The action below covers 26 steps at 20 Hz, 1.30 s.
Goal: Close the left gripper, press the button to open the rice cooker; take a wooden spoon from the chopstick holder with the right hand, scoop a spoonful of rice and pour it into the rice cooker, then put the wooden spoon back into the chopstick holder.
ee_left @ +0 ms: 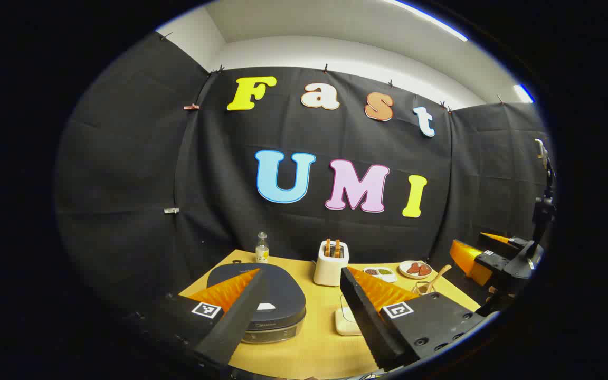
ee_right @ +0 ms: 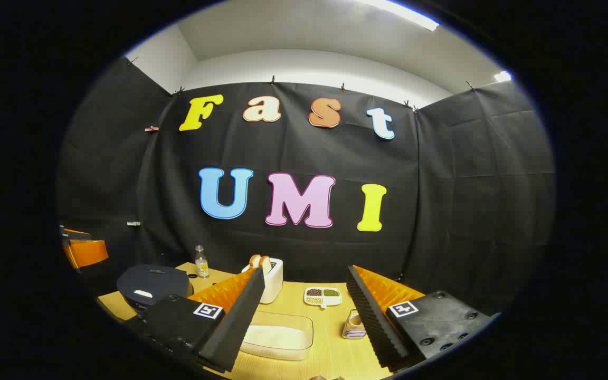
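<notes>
Table (ee_left: 314, 338): rice cooker (ee_left: 262, 295) lid down | left gripper (ee_left: 298, 311) released | right gripper (ee_right: 304, 316) released, above table

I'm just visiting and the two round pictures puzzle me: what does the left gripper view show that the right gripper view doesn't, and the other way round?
Left gripper view's extras: a wooden spoon standing in a glass holder, and a plate of reddish food. Right gripper view's extra: a clear tub of white rice, seen whole. Shared: the closed rice cooker, the toaster, the bottle, the divided dish and the wooden table.
</notes>
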{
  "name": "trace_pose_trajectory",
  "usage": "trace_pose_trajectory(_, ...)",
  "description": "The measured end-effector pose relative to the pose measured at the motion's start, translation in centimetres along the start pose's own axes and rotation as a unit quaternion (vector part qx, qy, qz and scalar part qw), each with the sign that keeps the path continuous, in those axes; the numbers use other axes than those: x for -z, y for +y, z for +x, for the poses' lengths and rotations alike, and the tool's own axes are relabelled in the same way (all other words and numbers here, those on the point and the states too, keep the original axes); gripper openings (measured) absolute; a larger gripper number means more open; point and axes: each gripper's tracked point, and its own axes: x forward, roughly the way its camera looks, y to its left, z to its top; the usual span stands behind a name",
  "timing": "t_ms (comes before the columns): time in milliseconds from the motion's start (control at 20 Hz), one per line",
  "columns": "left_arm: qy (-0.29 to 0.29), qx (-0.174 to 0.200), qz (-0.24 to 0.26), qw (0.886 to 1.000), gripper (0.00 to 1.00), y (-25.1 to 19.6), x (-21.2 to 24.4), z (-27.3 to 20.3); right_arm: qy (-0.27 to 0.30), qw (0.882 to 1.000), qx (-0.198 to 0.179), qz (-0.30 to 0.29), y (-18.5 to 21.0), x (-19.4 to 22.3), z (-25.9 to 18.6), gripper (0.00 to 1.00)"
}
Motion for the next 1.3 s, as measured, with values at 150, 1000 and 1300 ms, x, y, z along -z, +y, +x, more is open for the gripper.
trace_pose_trajectory(150,-0.002,0.004,0.000,1.000,0.95,0.0,0.1,0.6,-0.007,1.000,0.019,0.005,-1.0,-0.6,-0.1,0.98)
trace_pose_trajectory(1000,-0.011,0.062,0.001,0.998,0.95,-2.5,-0.6,2.9,-0.019,0.994,0.103,0.039,-5.9,-1.4,-0.8,0.97)
trace_pose_trajectory(1300,0.007,0.039,0.004,0.999,0.95,-1.8,0.0,4.1,-0.007,0.995,0.097,0.036,-6.8,-0.5,0.6,0.97)
